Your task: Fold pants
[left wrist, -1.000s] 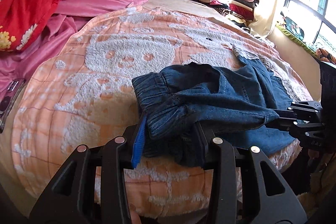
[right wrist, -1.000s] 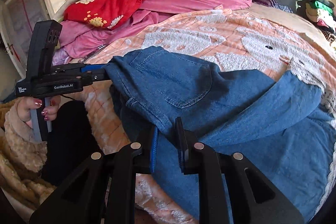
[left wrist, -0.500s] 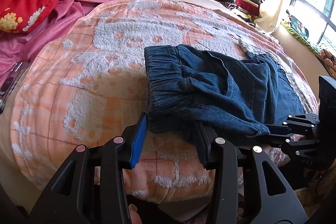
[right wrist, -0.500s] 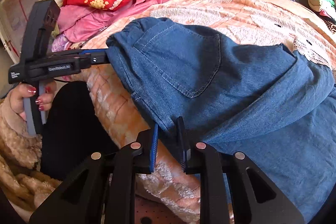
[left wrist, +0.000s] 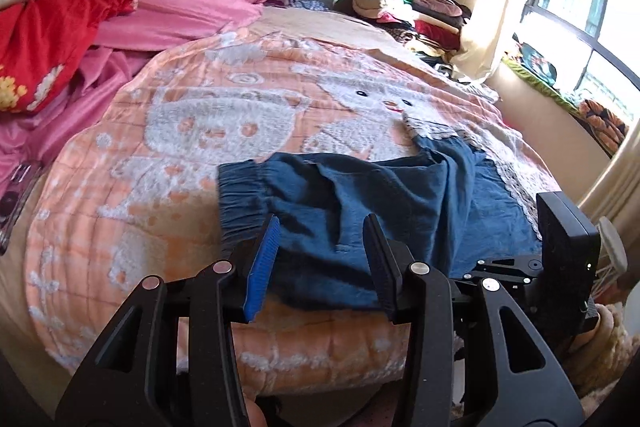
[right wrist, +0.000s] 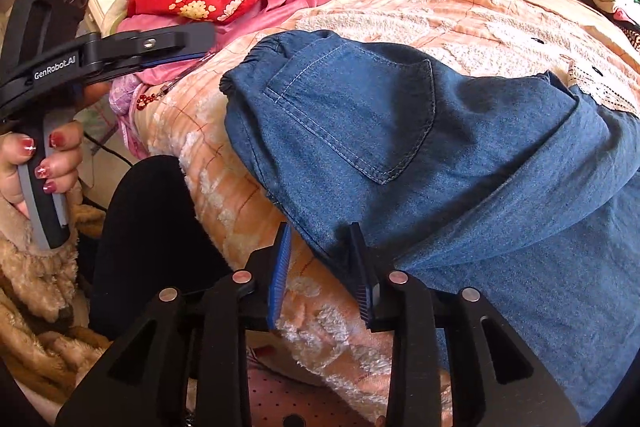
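Pants now lying released at lower centre, both left gripper and right gripper spreading wide (fold seemingly laid), backing off.

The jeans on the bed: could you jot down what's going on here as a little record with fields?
item: blue denim pants, folded over, back pocket facing up
resting on: orange blanket with white animal pattern
left gripper: jaws open, pants released
right gripper: jaws open at the pants' near edge
waistband: elastic, gathered, toward the pink bedding
background: stack of folded clothes near the window
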The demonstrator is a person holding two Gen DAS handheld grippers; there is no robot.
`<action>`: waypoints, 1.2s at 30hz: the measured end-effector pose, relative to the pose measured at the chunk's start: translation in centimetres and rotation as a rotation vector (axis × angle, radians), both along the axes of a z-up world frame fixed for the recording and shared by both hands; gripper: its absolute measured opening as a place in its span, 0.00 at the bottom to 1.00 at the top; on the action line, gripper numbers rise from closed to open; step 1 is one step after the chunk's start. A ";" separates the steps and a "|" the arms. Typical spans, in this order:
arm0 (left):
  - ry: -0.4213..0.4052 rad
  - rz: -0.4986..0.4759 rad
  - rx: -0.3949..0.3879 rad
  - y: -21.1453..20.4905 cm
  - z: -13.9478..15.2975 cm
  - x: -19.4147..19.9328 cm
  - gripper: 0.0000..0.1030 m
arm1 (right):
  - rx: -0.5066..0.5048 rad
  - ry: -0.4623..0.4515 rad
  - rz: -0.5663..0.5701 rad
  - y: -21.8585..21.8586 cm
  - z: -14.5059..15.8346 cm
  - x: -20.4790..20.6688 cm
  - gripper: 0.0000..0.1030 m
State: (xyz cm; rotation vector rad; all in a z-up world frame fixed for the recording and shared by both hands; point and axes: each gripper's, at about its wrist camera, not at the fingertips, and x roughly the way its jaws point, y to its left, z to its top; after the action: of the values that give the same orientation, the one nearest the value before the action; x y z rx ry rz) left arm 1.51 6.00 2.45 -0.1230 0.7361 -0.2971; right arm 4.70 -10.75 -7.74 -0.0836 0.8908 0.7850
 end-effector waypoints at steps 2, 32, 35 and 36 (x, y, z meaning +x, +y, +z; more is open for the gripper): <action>0.032 -0.028 0.013 -1.4 -1.4 1.3 0.34 | 0.028 0.010 -0.012 -0.5 0.2 -0.1 0.29; 0.123 0.033 0.107 -1.4 -6.9 2.2 0.34 | -0.029 0.031 -0.173 -0.8 0.2 3.2 0.50; 0.123 0.043 0.119 -1.6 -6.3 1.7 0.34 | -0.002 0.012 -0.202 -2.0 1.3 2.7 0.50; 0.124 0.046 0.121 -1.6 -6.1 1.6 0.35 | 0.010 0.004 -0.211 -2.5 1.7 2.4 0.51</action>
State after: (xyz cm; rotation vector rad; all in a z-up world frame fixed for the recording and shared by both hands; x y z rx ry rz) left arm 3.09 4.44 -3.61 -0.0438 0.8708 -0.2016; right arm 7.09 -13.26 -6.02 0.0205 0.8836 0.5926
